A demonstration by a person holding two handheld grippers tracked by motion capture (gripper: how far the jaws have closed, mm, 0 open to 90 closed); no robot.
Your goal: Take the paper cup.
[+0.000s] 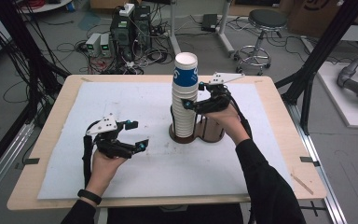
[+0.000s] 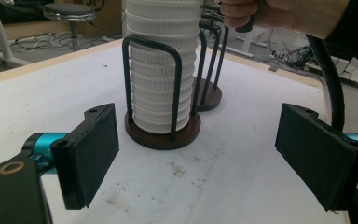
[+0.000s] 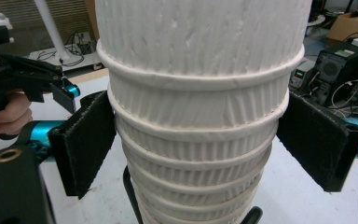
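A tall stack of white ribbed paper cups (image 1: 185, 107) stands in a black wire holder on a round brown base (image 1: 182, 136) at the table's middle; the top cup is blue and white. My right gripper (image 1: 193, 95) reaches the stack at mid-height from the right. In the right gripper view its pads (image 3: 91, 140) lie against both sides of the cups (image 3: 196, 116). My left gripper (image 1: 137, 135) rests low at the left, open, with nothing between its jaws (image 2: 196, 154). It faces the stack (image 2: 161, 70).
A second wire holder (image 1: 212, 130), without cups, stands right beside the first. A white mat (image 1: 121, 98) covers the wooden table (image 1: 51, 140). Beyond the far edge are a stool (image 1: 263, 28), computer boxes and cables on the floor. Black frame posts flank the table.
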